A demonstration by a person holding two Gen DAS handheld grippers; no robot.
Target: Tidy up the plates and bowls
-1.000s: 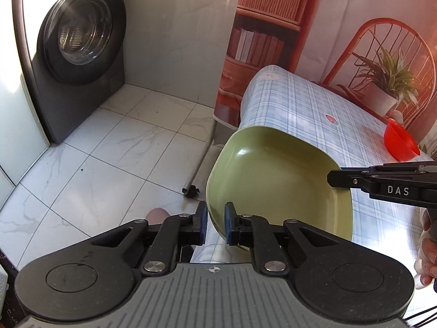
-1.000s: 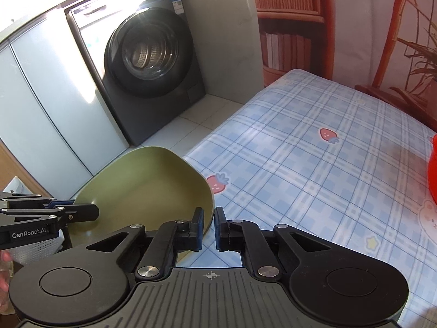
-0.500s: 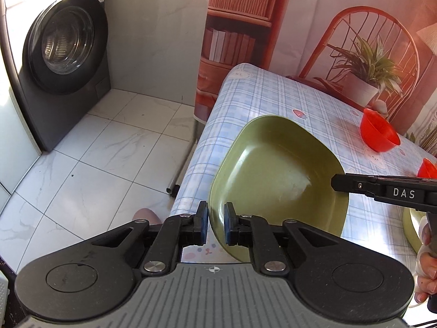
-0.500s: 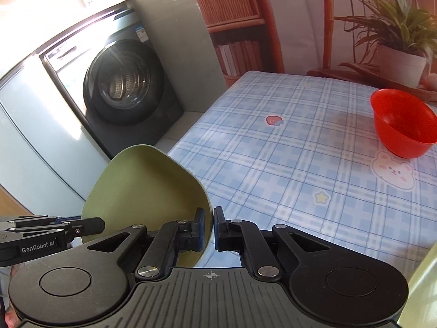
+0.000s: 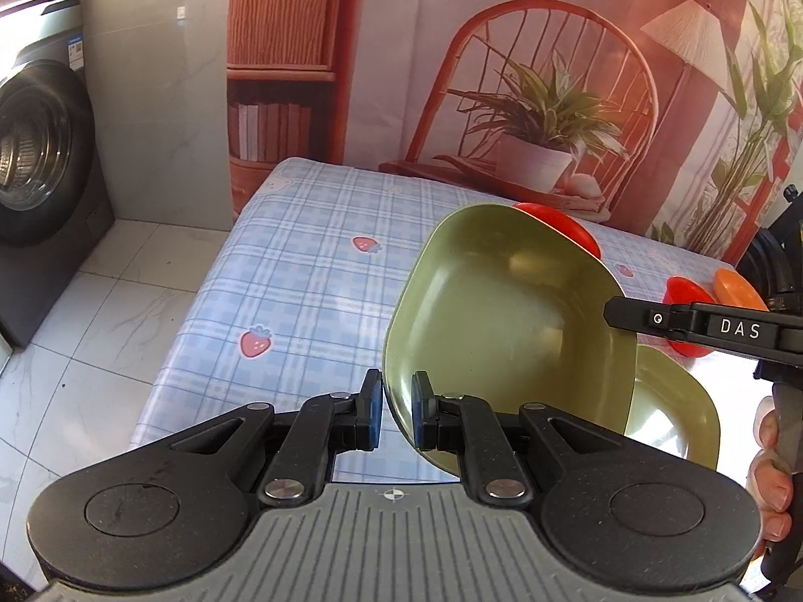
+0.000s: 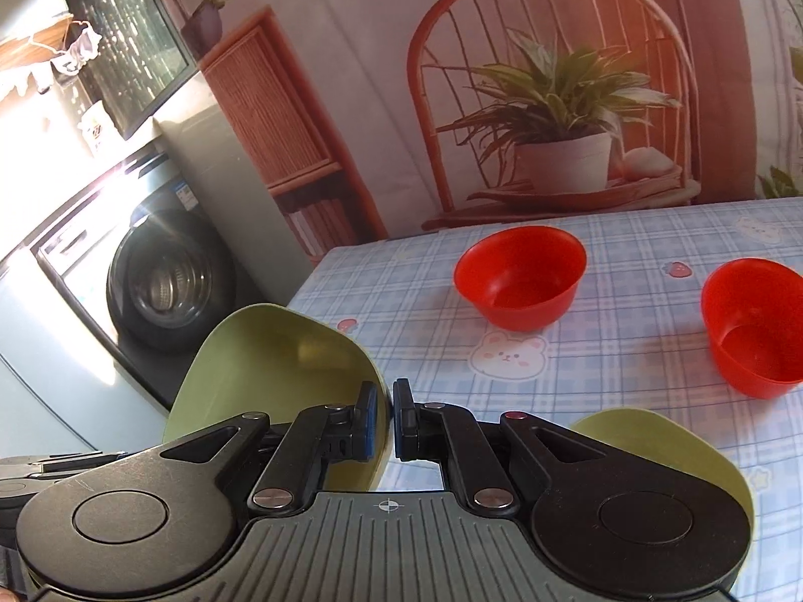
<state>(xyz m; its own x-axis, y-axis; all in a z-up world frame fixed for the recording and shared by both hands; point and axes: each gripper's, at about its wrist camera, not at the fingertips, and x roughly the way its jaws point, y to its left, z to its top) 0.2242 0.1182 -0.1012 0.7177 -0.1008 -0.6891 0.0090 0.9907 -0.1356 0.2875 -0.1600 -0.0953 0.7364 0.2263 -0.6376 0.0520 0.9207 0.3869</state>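
Note:
A green square plate [image 5: 502, 331] hangs tilted above the blue checked table [image 5: 301, 276], carried between both grippers. My left gripper [image 5: 394, 411] is shut on its near rim. My right gripper [image 5: 615, 312] comes in from the right and clamps the opposite rim. In the right wrist view the right gripper [image 6: 385, 421] is shut on the edge of the same plate [image 6: 281, 371]. A second green plate [image 5: 672, 416] [image 6: 667, 451] lies on the table, below and to the right of the held one. Two red bowls [image 6: 522, 276] [image 6: 758, 326] stand further back.
A dark washing machine [image 5: 35, 175] stands on the tiled floor left of the table. A printed backdrop with a chair and potted plant [image 5: 542, 150] rises behind the table. An orange dish [image 5: 738, 288] sits by a red bowl [image 5: 687, 296]. A person's hand [image 5: 773, 461] holds the right gripper.
Both grippers have carried the green plate rightward from over the floor and table edge to above the table. The red bowls and second green plate have come into view.

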